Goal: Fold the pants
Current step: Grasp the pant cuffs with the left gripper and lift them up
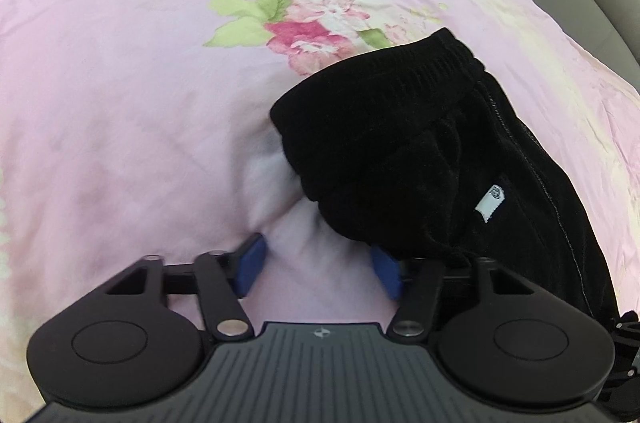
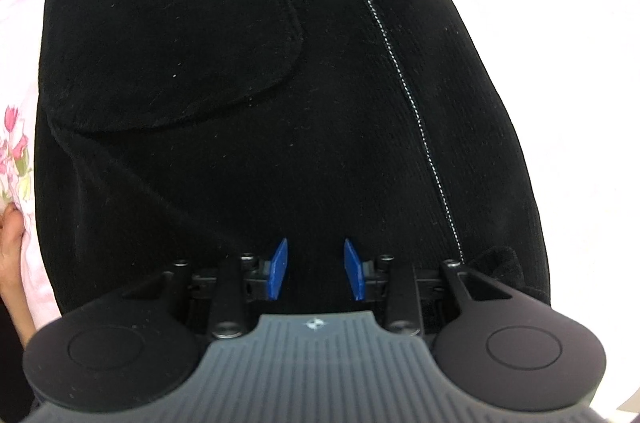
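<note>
Both fisheye views are bright, with soft even light and curved edges. The pink flowered bedsheet washes out to white at right; the black corduroy pants lose detail.

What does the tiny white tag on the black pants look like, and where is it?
Find the pink flowered bedsheet, then the black pants lying on it with their ribbed elastic waistband at the top. Below that band, close to a seam with pale stitching, sits the small white tag. It is the only white patch on the dark fabric.
</note>
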Demonstrator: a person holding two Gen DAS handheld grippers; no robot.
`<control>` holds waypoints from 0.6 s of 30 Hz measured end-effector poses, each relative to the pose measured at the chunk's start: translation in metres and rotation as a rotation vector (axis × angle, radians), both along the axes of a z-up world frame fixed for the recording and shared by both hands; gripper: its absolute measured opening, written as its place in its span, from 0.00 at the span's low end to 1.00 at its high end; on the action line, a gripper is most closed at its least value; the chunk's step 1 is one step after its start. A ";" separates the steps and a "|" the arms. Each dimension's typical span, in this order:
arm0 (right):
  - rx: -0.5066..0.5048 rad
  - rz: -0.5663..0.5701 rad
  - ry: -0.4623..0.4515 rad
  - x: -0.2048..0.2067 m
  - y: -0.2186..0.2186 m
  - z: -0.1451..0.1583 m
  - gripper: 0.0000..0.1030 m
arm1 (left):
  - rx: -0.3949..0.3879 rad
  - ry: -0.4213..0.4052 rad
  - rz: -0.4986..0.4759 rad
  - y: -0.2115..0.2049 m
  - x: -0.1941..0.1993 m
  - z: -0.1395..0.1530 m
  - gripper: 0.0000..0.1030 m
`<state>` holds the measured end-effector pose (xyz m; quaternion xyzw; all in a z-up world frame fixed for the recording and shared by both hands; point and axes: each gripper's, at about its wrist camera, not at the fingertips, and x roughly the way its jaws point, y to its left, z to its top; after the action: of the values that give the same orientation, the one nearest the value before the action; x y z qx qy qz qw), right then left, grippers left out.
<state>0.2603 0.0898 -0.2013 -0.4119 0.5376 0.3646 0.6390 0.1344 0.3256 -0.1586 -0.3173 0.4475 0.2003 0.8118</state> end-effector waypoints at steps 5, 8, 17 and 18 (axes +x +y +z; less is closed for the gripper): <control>0.005 -0.014 0.018 0.007 0.008 -0.004 0.29 | -0.063 -0.062 -0.047 -0.007 0.006 0.007 0.00; -0.002 -0.012 0.017 0.011 0.005 -0.002 0.29 | -0.027 -0.079 -0.079 -0.014 0.007 0.013 0.00; -0.007 -0.010 0.006 0.003 0.009 0.006 0.29 | -0.008 -0.219 -0.233 -0.023 0.004 0.057 0.00; -0.005 -0.009 0.004 0.003 0.009 0.007 0.29 | -0.005 -0.228 -0.244 -0.027 0.005 0.064 0.00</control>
<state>0.2629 0.0992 -0.1938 -0.4103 0.5416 0.3610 0.6387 0.1398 0.2990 -0.0951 -0.2832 0.3882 0.0619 0.8748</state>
